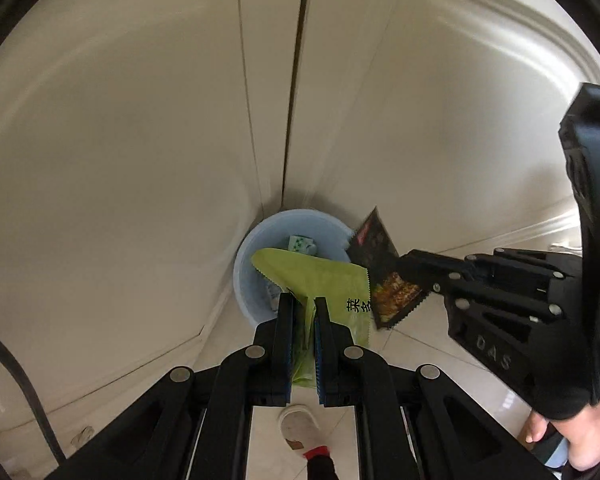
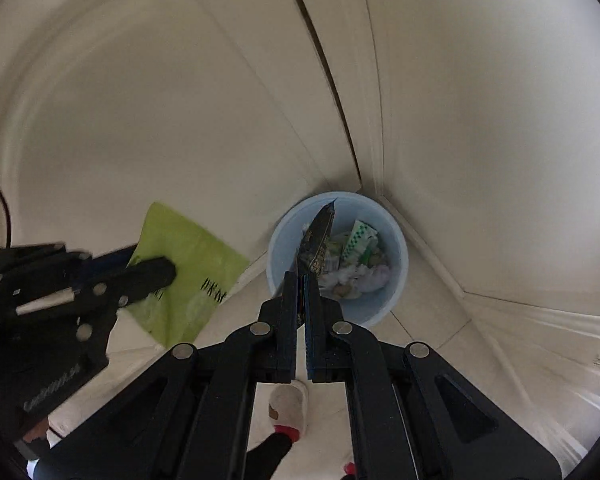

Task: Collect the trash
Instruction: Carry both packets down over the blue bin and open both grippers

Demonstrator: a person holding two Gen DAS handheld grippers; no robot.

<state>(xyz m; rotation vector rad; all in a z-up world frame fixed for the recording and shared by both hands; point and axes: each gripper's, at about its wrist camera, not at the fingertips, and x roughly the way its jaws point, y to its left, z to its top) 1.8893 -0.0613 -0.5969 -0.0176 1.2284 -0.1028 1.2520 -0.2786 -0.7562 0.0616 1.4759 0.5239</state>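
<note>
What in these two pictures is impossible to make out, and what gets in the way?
- Green wrapper, left wrist view: its print is cut off by its own fold and the fingers.
- Dark wrapper, right wrist view: seen edge-on, so its label is unreadable.
- Blue bin: the bottom is buried under crumpled trash.
- Person: only a slipper, framed by the black gripper arms.

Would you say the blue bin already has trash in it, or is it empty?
Partly filled: the blue bin holds crumpled tissues and a green-and-white carton.
</note>
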